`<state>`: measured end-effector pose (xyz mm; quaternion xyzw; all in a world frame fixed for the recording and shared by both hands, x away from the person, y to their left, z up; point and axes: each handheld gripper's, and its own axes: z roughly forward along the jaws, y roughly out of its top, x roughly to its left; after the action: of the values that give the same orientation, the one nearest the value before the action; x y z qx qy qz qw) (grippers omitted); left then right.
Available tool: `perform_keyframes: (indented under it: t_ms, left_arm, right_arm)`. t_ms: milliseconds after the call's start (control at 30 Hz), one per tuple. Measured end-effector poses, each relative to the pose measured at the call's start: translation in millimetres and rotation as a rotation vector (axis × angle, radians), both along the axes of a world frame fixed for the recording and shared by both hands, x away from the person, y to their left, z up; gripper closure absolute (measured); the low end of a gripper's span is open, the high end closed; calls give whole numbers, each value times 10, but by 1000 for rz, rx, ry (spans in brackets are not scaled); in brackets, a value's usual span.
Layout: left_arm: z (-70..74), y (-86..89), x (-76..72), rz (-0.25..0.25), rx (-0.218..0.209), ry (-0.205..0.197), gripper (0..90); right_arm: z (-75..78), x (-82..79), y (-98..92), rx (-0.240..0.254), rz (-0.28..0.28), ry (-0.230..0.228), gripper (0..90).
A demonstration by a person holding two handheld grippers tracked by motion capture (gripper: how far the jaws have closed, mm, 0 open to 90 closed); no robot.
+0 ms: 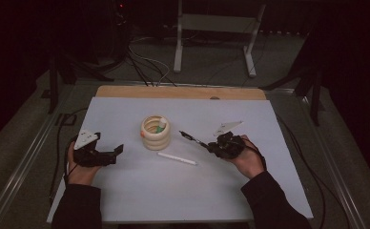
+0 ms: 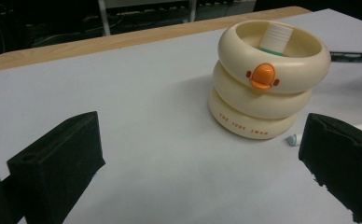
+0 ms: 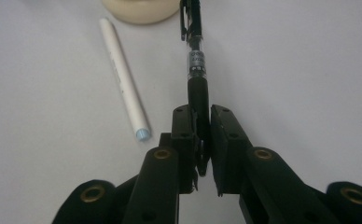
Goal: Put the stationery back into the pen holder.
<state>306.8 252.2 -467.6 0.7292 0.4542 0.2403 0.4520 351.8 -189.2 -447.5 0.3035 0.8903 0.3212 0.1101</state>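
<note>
right gripper (image 3: 202, 140) is clamped tight on the black pen (image 3: 195, 60) near its end, left gripper (image 2: 193, 163) open and empty; pen looks light, stiff and slick, so I'd pinch mid-barrel

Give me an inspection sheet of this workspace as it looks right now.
Surface: white sheet over a wooden board.
Job's things: black pen clamped in right tool; cream ringed holder with a white-capped item inside; white pen lying in front of the holder.
Clutter: nothing seen.
Grippers: left tool open, nothing between the pads; right tool shut on the black pen.
Cables: one trails from each tool; more on the floor beyond.
Surroundings: dark, white metal stand behind the table.
</note>
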Motion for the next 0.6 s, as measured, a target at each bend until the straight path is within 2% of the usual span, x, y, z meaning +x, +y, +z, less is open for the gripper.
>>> perform_keyframes:
  t_ms: [400, 600]
  left_arm:
    - [4, 3, 0, -3, -4, 5, 2]
    - [7, 10, -2, 0, -7, 7, 2]
  right_arm:
    - [191, 44, -14, 12, 2, -18, 809]
    - [317, 79, -24, 40, 7, -23, 809]
